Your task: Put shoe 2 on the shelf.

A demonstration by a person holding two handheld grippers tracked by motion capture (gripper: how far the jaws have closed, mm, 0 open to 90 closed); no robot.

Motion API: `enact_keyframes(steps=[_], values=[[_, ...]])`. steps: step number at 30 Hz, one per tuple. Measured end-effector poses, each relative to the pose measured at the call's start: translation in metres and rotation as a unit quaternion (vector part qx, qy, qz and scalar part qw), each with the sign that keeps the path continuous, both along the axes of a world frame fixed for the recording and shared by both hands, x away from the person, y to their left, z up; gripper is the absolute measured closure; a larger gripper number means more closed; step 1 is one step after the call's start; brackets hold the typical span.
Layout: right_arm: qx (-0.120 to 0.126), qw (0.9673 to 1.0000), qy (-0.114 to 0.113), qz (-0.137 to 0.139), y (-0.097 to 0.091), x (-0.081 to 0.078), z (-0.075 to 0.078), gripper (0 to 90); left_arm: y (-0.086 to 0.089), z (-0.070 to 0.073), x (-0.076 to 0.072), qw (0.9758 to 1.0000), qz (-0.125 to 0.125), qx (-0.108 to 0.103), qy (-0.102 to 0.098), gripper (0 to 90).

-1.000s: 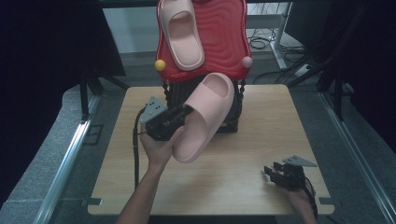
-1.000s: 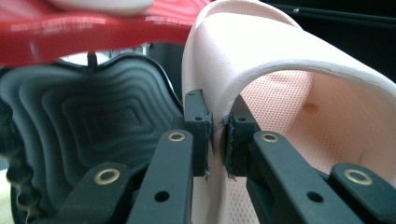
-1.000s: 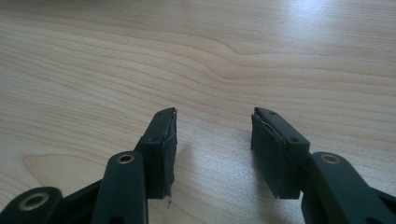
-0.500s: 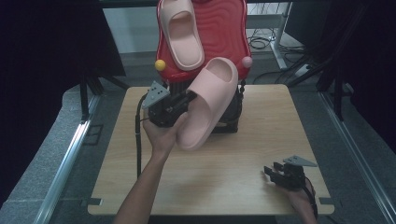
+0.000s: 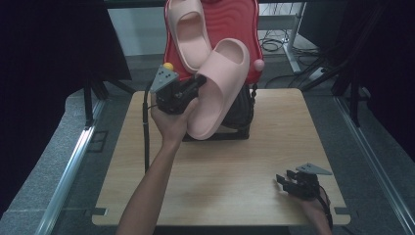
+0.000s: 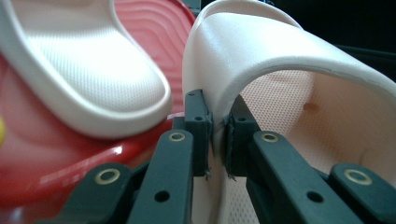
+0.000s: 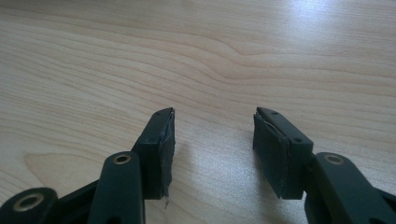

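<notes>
My left tongs pinch the slipper's edge beside the red rack; my right tongs gape apart, holding nothing, low on the table.

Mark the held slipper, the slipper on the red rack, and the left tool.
held slipper (image 5: 218,93), high view, on its sole
slipper on the red rack (image 5: 188,29), high view, on its footbed
left tool (image 6: 217,135), left gripper view, between its fingertips
</notes>
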State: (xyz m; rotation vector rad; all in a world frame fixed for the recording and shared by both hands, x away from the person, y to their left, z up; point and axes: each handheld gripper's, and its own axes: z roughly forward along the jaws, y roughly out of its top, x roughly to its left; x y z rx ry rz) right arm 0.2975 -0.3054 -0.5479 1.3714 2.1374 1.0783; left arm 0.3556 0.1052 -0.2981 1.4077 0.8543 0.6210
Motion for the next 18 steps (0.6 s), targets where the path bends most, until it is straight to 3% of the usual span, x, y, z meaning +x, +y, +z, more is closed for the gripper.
enact_keyframes(steps=[9,11,18], values=[[0.001,1.0,0.0,0.0,0.0,0.0,0.0,48.6,-0.01,0.026,0.018,0.9999,0.01,-0.002,-0.012,82.4],[0.001,1.0,0.001,0.0,0.0,0.0,0.0,48.6,-0.016,0.035,0.026,0.9998,0.016,0.005,-0.013,82.3],[0.003,1.0,0.002,0.001,0.0,-0.001,0.0,48.6,-0.026,0.044,0.044,0.9996,0.026,0.006,-0.007,82.3]])
